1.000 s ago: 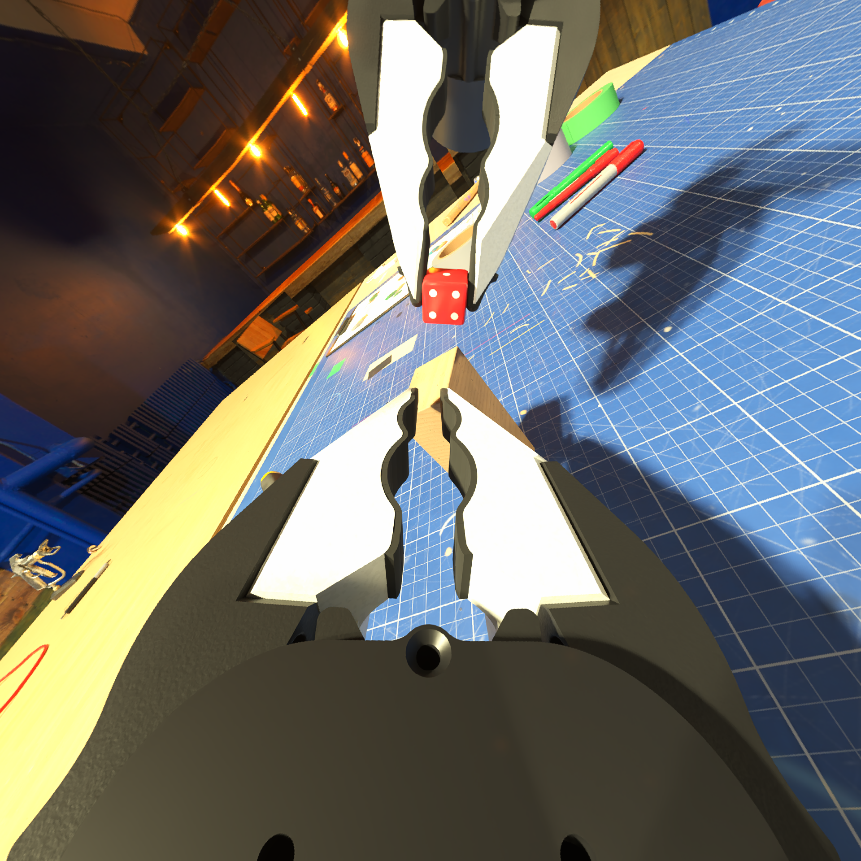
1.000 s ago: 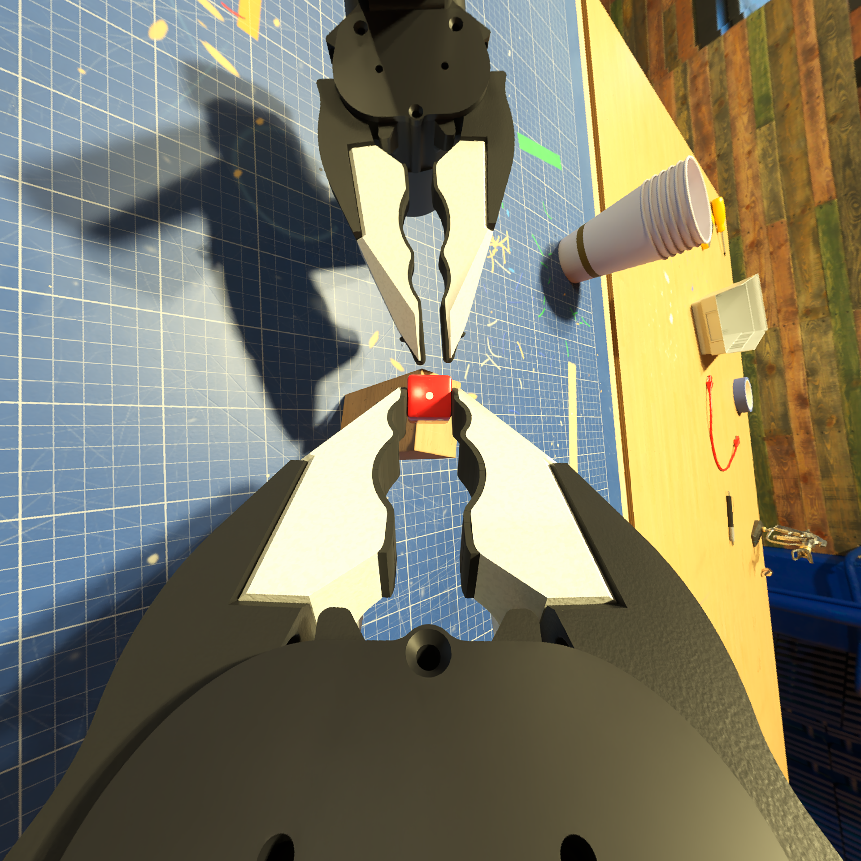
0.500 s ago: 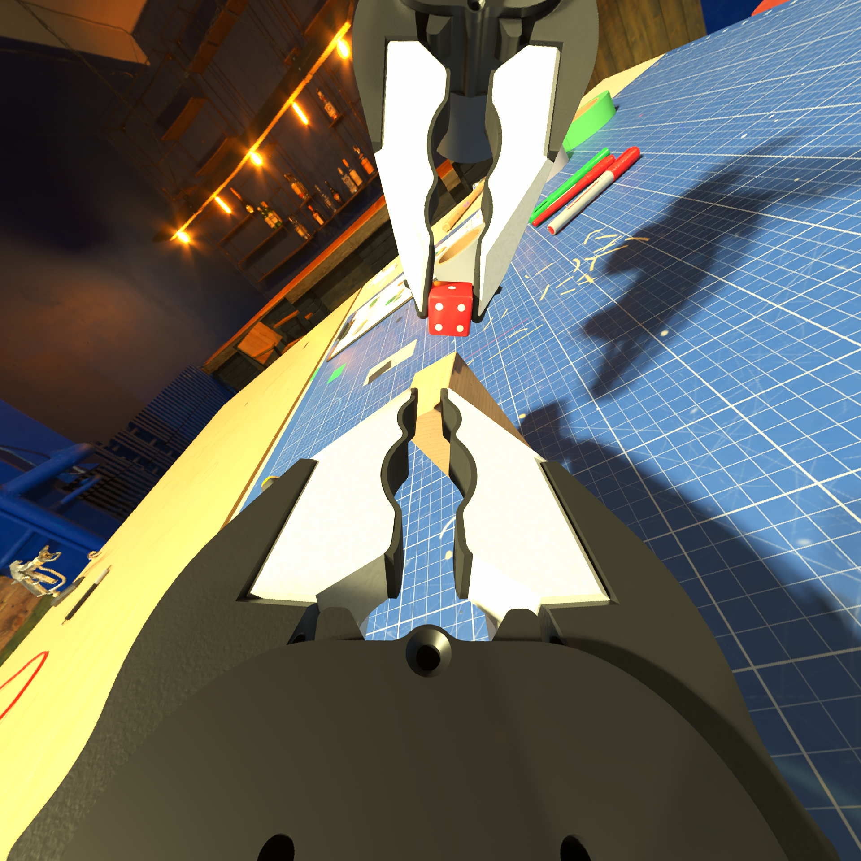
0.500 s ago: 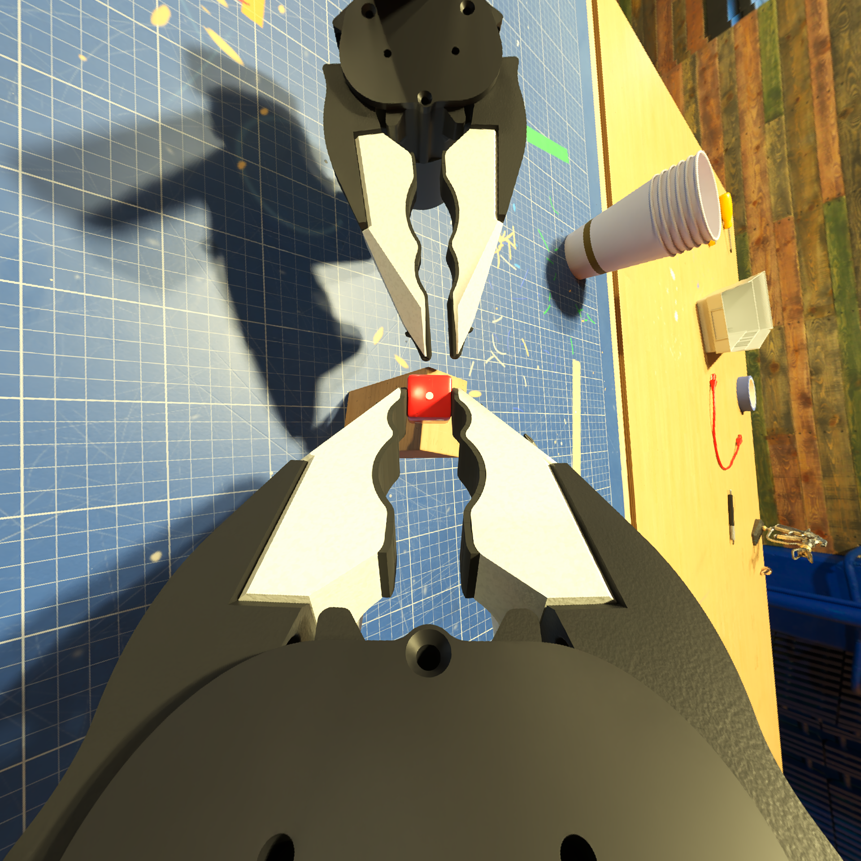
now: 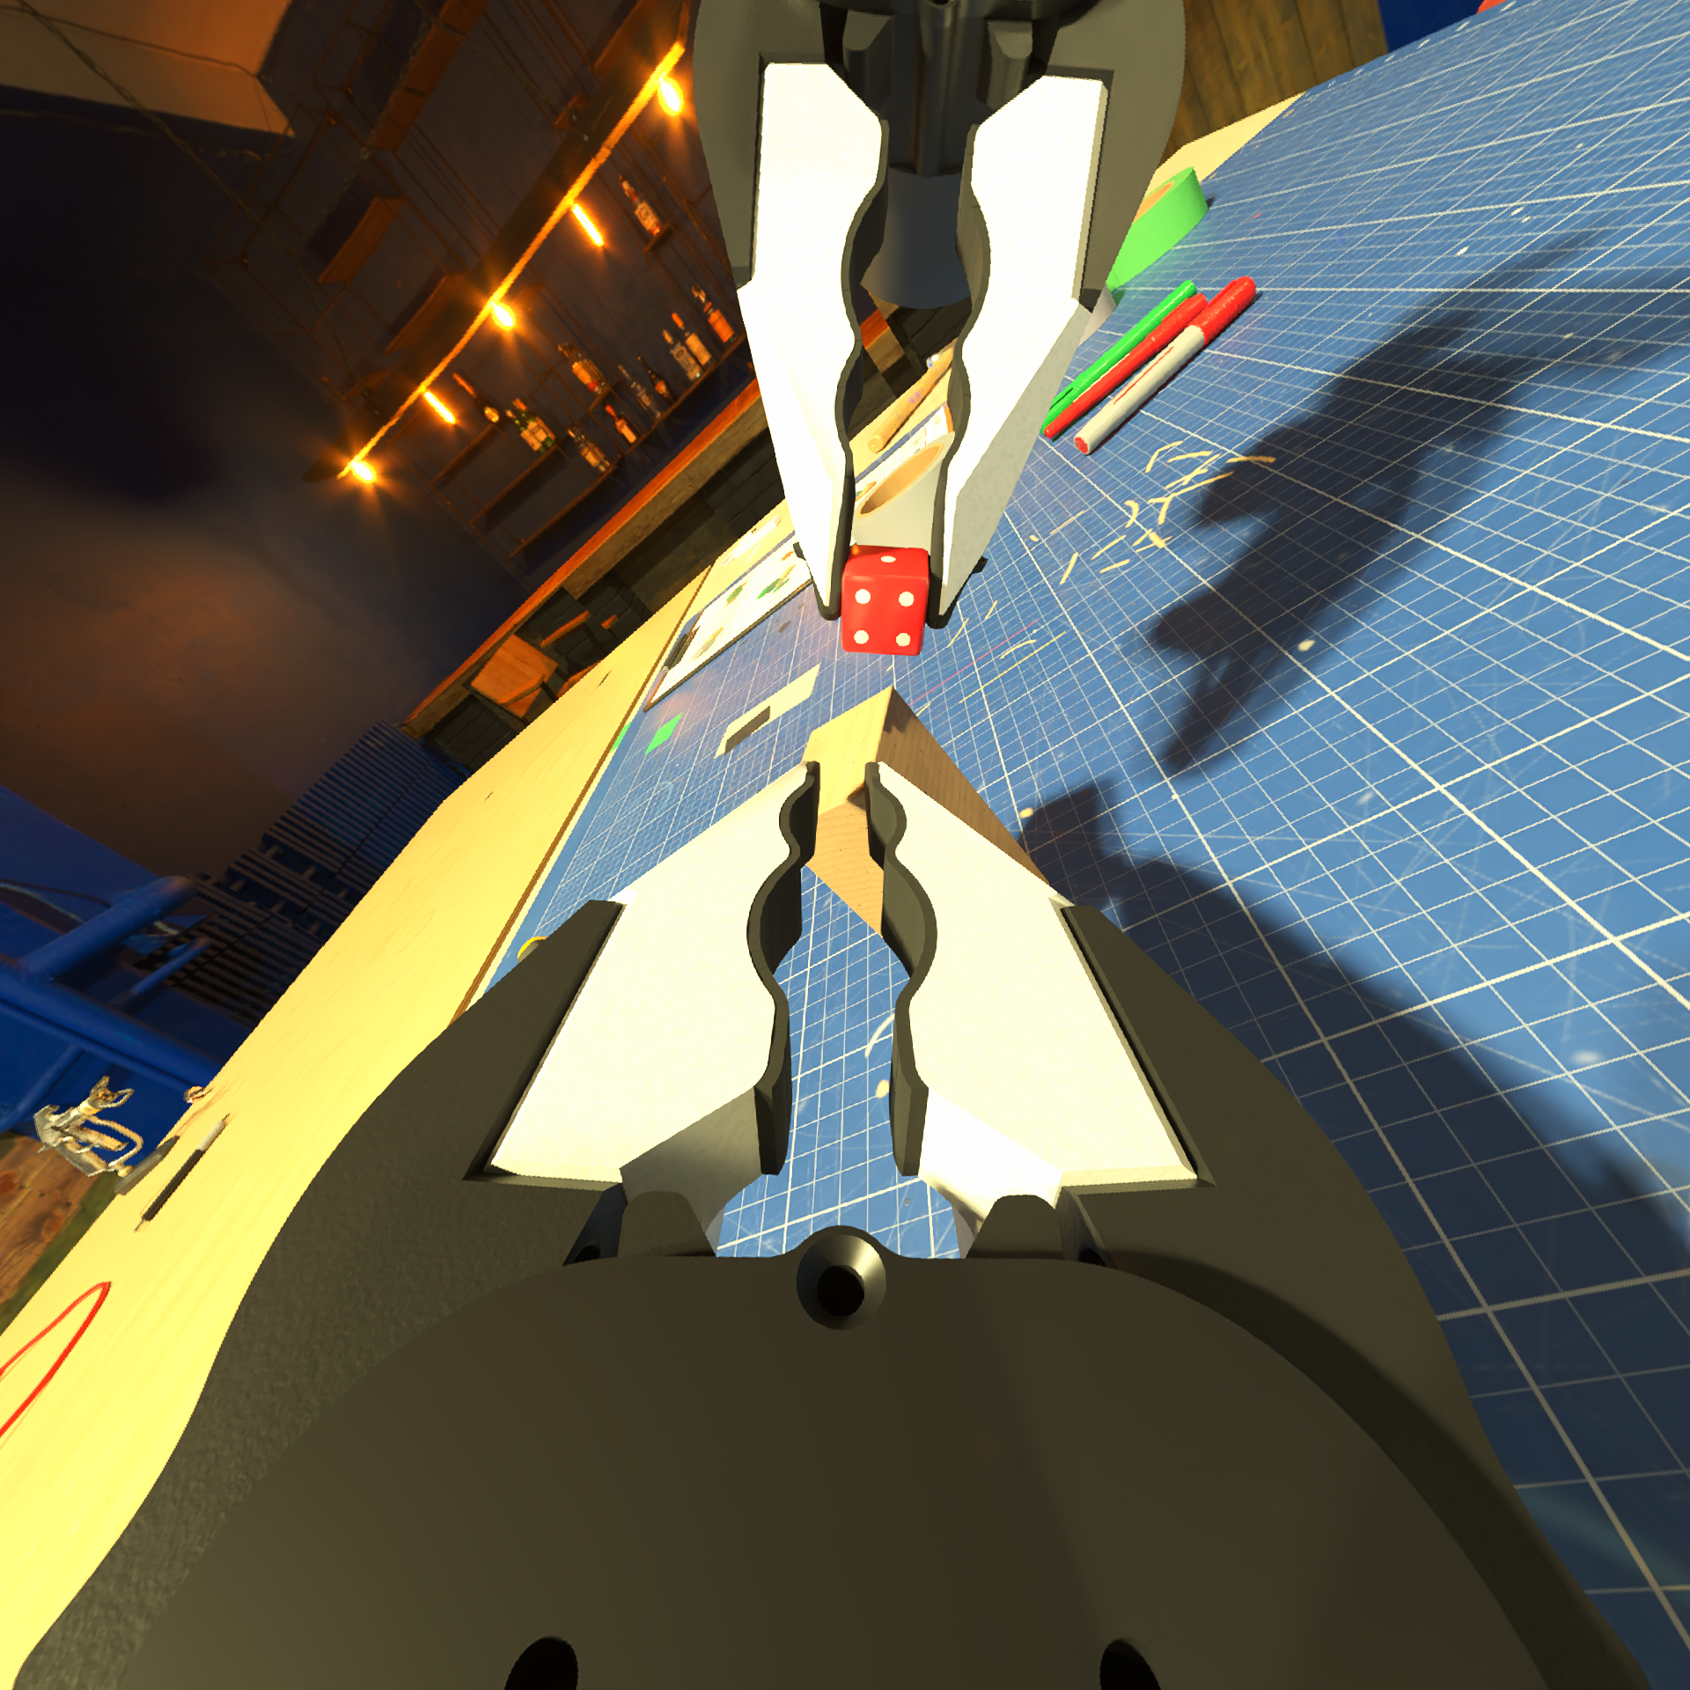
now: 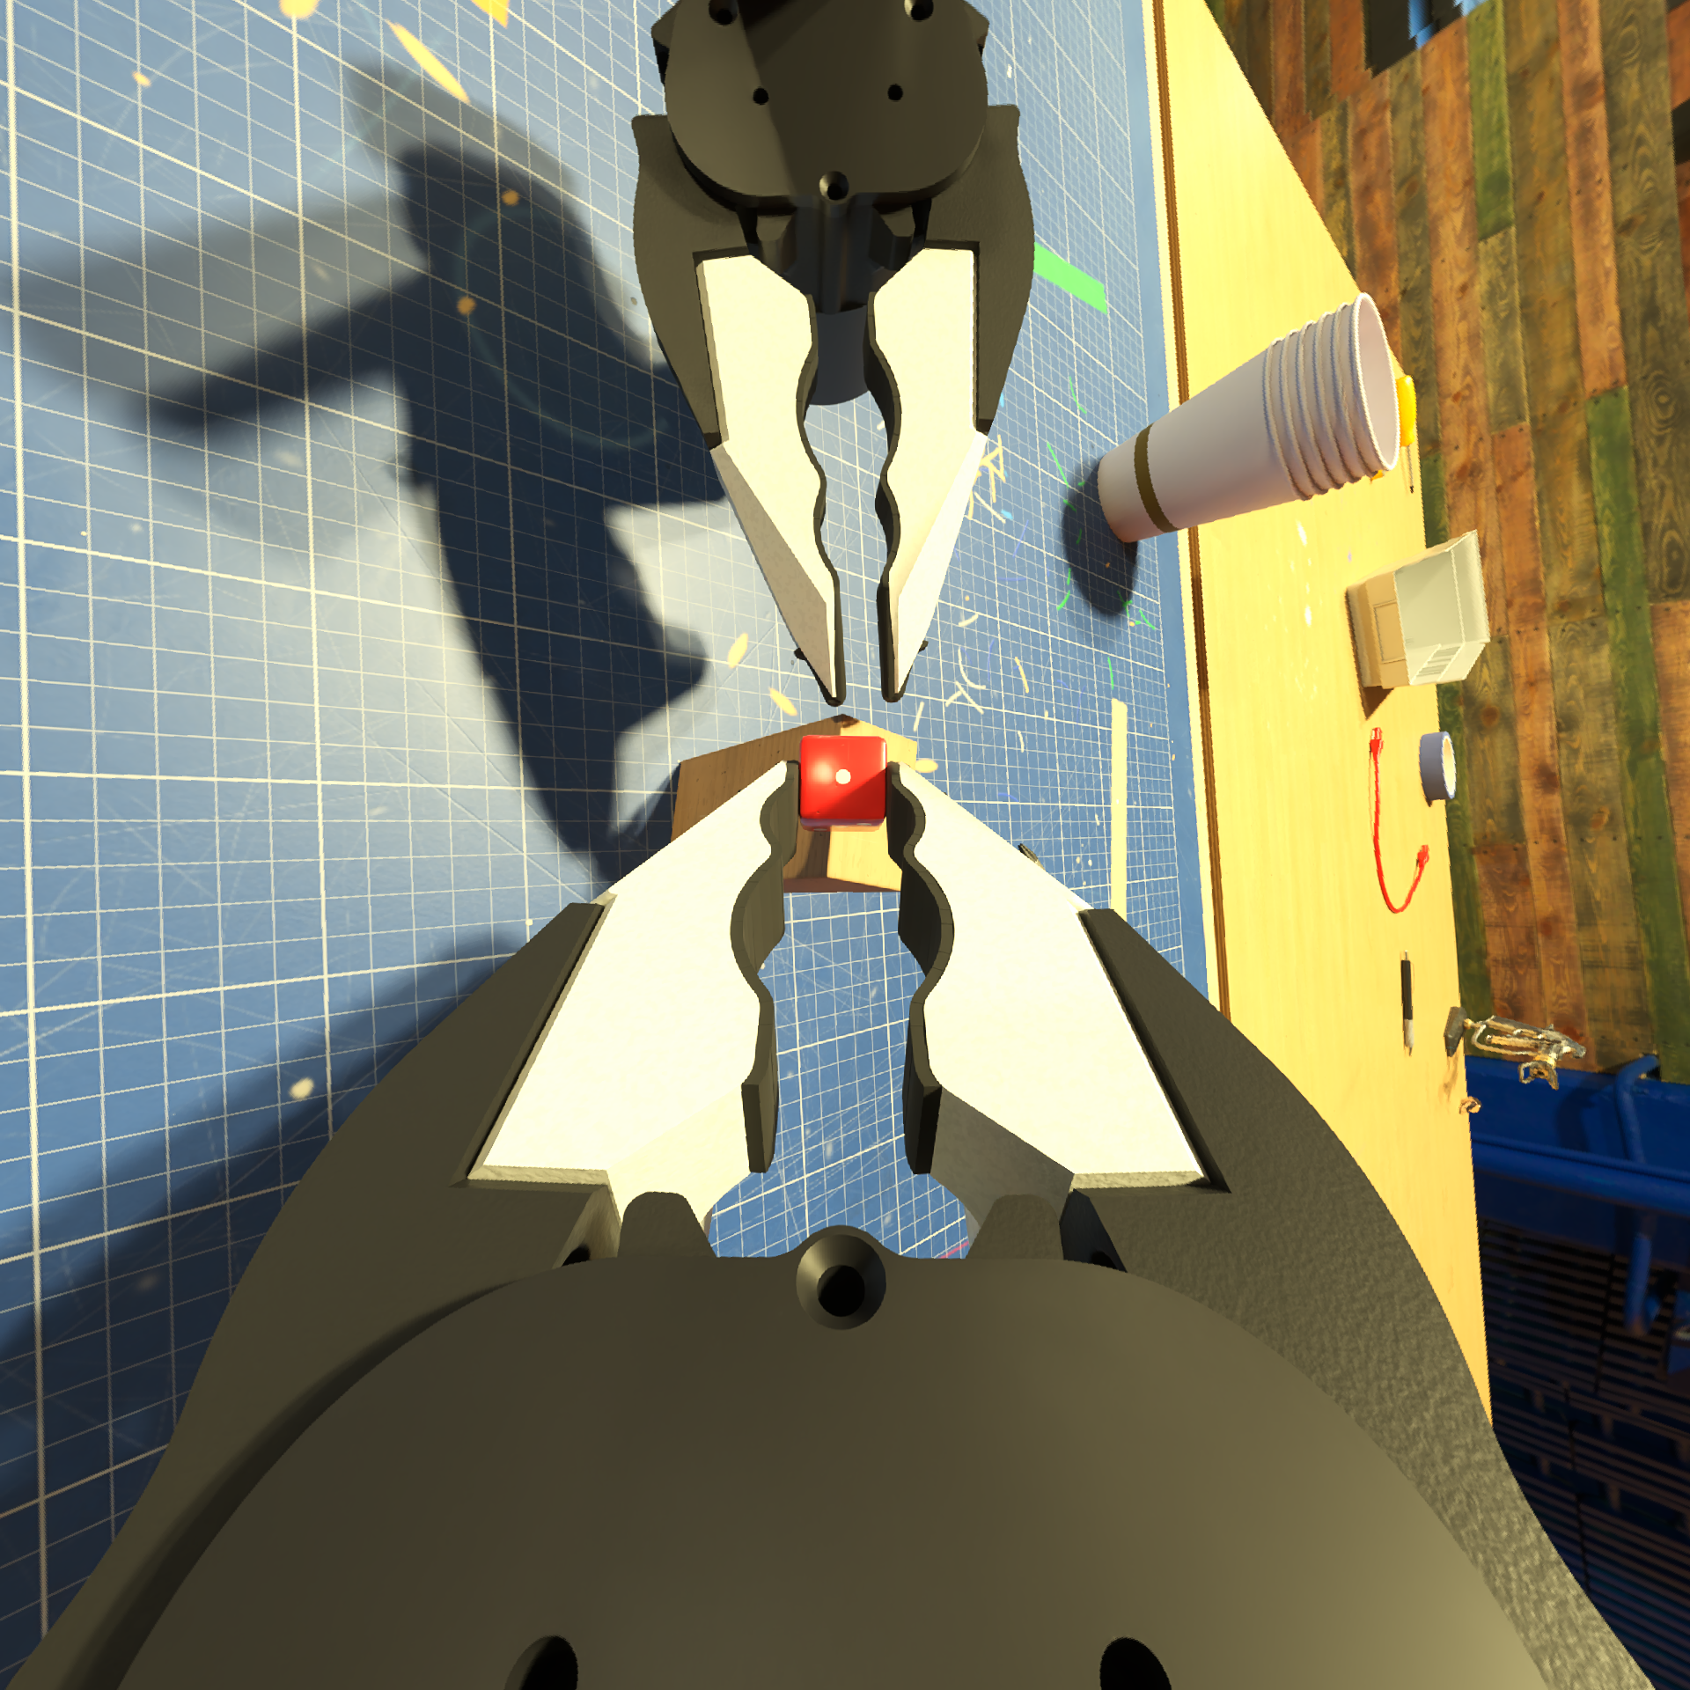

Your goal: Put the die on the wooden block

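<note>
A red die with white pips (image 5: 881, 611) is pinched between the fingertips of my right gripper (image 5: 882, 585), which comes down from above. In the right wrist view the die (image 6: 841, 777) sits between my right gripper's tips (image 6: 841, 786), over the top of the wooden block (image 6: 722, 786). The die hangs a little above the block (image 5: 841, 823), not touching it. My left gripper (image 5: 841, 786) lies low on the blue mat, tips at the block's near corner, almost shut with a thin gap, holding nothing. It also shows in the right wrist view (image 6: 864, 697).
The blue cutting mat (image 5: 1372, 823) lies on a pale wooden table (image 6: 1280, 732). Green and red markers (image 5: 1152, 357) and a green tape roll (image 5: 1161, 219) lie beyond the block. A stack of paper cups (image 6: 1262, 430), a small box (image 6: 1417, 613) and a red cable (image 6: 1390, 823) lie near the table edge.
My right gripper has come slightly lower and nearer with the die, closing the gap above the block. The left gripper and the block have stayed in place.
</note>
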